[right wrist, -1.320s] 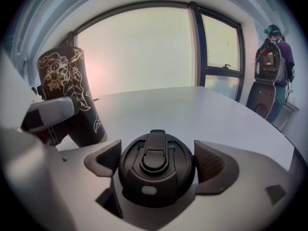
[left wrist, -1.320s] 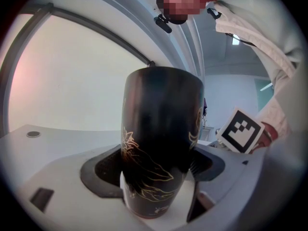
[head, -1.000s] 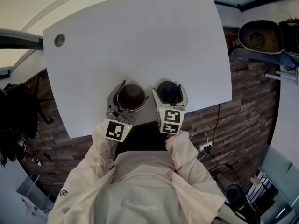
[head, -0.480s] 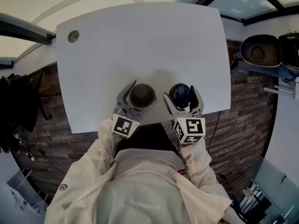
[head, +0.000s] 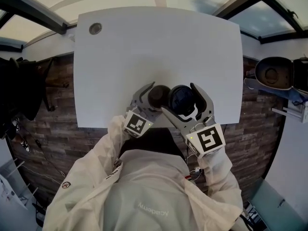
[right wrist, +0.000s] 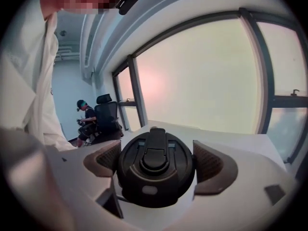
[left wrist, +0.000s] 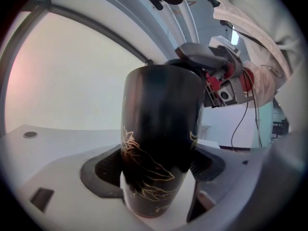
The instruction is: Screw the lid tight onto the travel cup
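My left gripper [head: 155,96]: jaws set wide and clamped on the travel cup [head: 158,95], one pad on each side of its lower body; in the left gripper view the gripper [left wrist: 155,166] has the cup [left wrist: 161,129] filling the gap between the pads
My right gripper [head: 183,100]: closed on the lid [head: 182,100], one ribbed pad on each side of its rim; in the right gripper view the gripper [right wrist: 156,163] shows the lid [right wrist: 155,170] sitting square between the jaws
Travel cup: dark, with a thin gold line drawing on its side; it stands upright across my left jaws, its open mouth well above the pads
Lid: black and round, its flip cap turned toward my right gripper's camera; it is not on the cup
Lid against cup: in the head view the lid lies just to the right of the cup's mouth, very close; I cannot tell if they touch
From my left gripper: the right gripper sits up beside the cup's rim, to the right and behind it, with my white sleeve [left wrist: 255,28] past it
Table [head: 159,42]: white, stretching out beyond both grippers
Marker cubes: one on each gripper's near end, left [head: 136,125] and right [head: 208,139]
Beyond my right gripper: large windows [right wrist: 207,76] ahead, and far off to the left a seated person [right wrist: 86,117] beside a black office chair [right wrist: 107,112]
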The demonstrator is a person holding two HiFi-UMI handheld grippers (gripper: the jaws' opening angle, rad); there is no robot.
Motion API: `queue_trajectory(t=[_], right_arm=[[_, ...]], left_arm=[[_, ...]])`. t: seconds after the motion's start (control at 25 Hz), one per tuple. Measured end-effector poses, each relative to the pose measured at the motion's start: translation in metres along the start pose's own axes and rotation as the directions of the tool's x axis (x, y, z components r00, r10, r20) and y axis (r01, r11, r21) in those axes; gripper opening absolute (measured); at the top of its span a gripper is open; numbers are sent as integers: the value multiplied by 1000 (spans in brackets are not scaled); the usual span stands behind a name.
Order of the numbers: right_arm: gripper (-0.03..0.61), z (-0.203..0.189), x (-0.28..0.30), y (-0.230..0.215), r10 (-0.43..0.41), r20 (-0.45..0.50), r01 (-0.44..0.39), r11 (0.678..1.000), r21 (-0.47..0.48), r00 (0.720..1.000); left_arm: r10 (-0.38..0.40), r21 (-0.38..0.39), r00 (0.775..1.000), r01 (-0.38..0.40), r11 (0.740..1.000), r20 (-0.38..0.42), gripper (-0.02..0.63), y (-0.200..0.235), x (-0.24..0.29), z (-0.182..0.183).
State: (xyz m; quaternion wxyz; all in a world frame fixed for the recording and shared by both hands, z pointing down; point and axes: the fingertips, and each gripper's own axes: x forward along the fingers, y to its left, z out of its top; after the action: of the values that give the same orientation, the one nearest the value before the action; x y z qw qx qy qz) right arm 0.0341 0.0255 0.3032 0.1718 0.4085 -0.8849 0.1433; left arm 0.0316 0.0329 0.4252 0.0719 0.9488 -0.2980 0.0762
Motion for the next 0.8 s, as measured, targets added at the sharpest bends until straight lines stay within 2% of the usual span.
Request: queue_trajectory(t=[0.12,0.24,0.6,0.8], right_arm=[[442,3,19,21,99,-44,-101,994,-50,994],[443,-1,33,36,140,-102,-153,979,-136,985],[443,-3,47,48,184,-113,-200,970,-142,976],[442,-19,51,52,167,-150,-190,970,-151,974]], left_arm=[[-8,3,1000,8,1000,-2,405,-1,0,0],[-10,-6,1000,11,1000,12,405,-1,0,-4],[-15,-6,1000,15,1000,12,405,2,-2,-5],[-16,-2,1000,16,1000,8,405,0,-2,-5]])
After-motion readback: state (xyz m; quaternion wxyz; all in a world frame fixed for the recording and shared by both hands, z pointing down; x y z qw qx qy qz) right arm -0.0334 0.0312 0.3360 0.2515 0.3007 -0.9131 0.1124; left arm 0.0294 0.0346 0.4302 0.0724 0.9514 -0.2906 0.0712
